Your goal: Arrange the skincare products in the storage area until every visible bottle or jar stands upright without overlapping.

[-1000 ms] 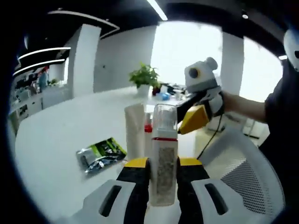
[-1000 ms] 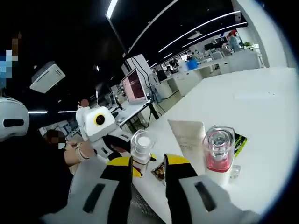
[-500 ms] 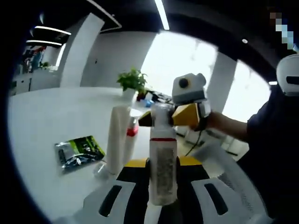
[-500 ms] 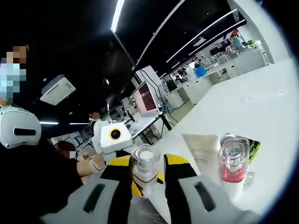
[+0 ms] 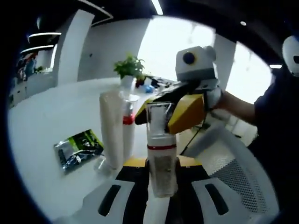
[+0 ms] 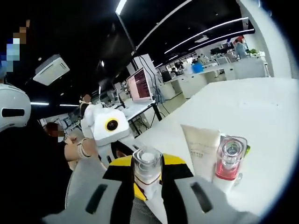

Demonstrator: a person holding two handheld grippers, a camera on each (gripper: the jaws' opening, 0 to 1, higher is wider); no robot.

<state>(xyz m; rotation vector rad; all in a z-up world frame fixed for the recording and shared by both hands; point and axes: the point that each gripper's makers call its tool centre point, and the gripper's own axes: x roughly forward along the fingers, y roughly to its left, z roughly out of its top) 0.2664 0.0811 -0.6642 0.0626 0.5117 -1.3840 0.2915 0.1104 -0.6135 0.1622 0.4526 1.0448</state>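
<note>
A clear-capped bottle with a red band [image 5: 161, 154] is gripped upright by the left gripper [image 5: 161, 164]; its cap is enclosed by the right gripper's [image 6: 147, 164] jaws.

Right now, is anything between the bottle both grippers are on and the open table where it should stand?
Nothing visible blocks it. The clear-capped bottle sits between the left gripper jaws, its cap between the right gripper jaws. The white tube and pink bottle stand off to one side.

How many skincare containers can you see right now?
3: a clear-capped white bottle between both hand-held grippers' jaws, and a white tube and red-banded bottle standing on the table. Others may be hidden.
</note>
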